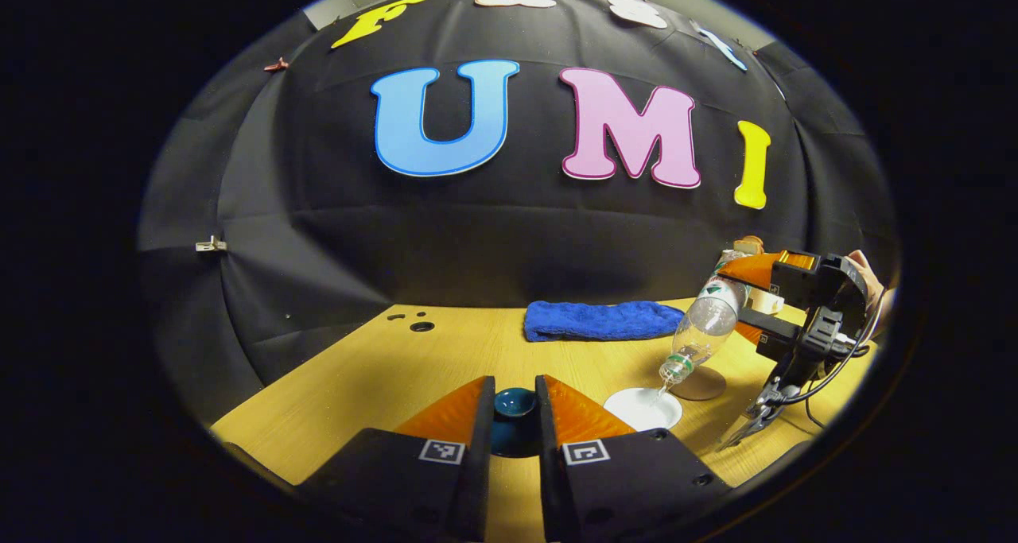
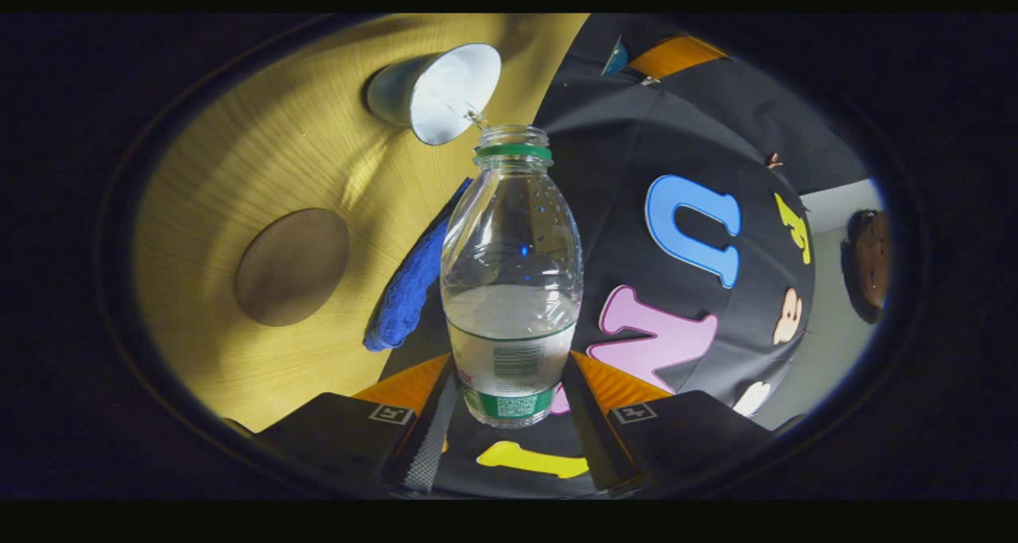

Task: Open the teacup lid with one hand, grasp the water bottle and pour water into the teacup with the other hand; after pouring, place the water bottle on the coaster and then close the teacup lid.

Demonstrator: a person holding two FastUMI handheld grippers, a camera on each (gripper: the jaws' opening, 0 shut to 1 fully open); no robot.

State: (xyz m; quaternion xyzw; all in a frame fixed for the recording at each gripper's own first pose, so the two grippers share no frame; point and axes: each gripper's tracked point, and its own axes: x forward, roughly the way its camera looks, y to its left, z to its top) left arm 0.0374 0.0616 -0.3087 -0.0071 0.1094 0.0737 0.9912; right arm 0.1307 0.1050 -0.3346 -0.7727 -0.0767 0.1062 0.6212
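Here the counter (image 1: 445, 360) carries a blue towel (image 1: 600, 320), round coaster (image 2: 292, 266) and teacup (image 1: 643, 409). The right claw (image 2: 509, 404) grips the tilted water bottle (image 2: 510, 288), pouring into the teacup. The left claw (image 1: 514, 416) pinches the teacup lid (image 1: 514, 420).

Light wooden table (image 1: 445, 360), bearing a folded blue towel (image 1: 598, 320) far beyond the tongs, a white teacup (image 1: 643, 409) and round brown coaster (image 1: 700, 384) just right.

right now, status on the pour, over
Left tool shut on lid. Right tool shut on bottle, tipped, water entering teacup. Coaster bare.
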